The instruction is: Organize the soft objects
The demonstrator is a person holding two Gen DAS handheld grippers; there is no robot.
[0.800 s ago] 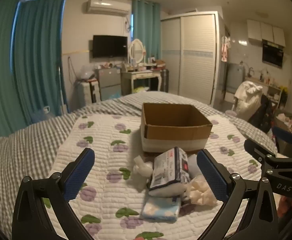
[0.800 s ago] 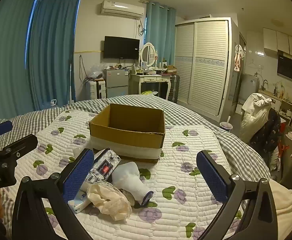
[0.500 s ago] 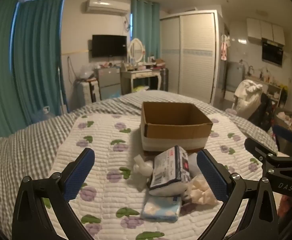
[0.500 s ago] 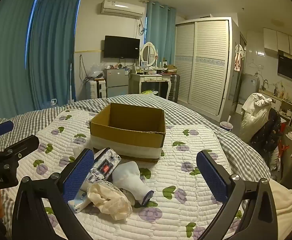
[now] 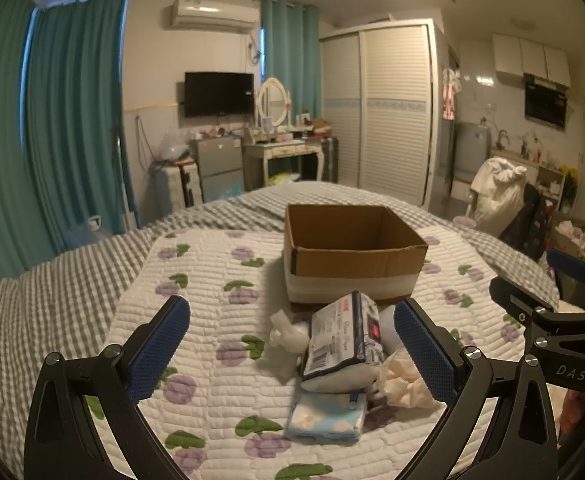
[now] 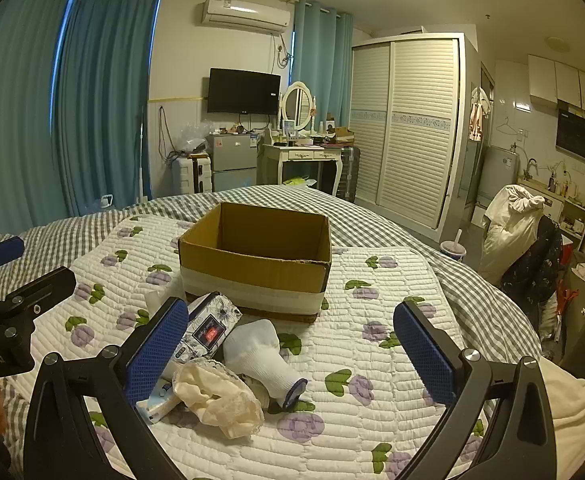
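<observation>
where teal curtains point(image 6: 104, 92) hang, quilted bed point(image 6: 372, 312)

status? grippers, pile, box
Left gripper and right gripper both open, empty. Soft pile, tissue pack, sock, on quilt, short of cardboard box. Box looks empty. Nothing blocking.

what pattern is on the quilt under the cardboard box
White quilt printed with purple flowers and green leaves; clearest in the right wrist view, beneath the cardboard box.

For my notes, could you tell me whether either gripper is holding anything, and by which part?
Nothing is held: the left gripper and right gripper are both open and empty.
</observation>
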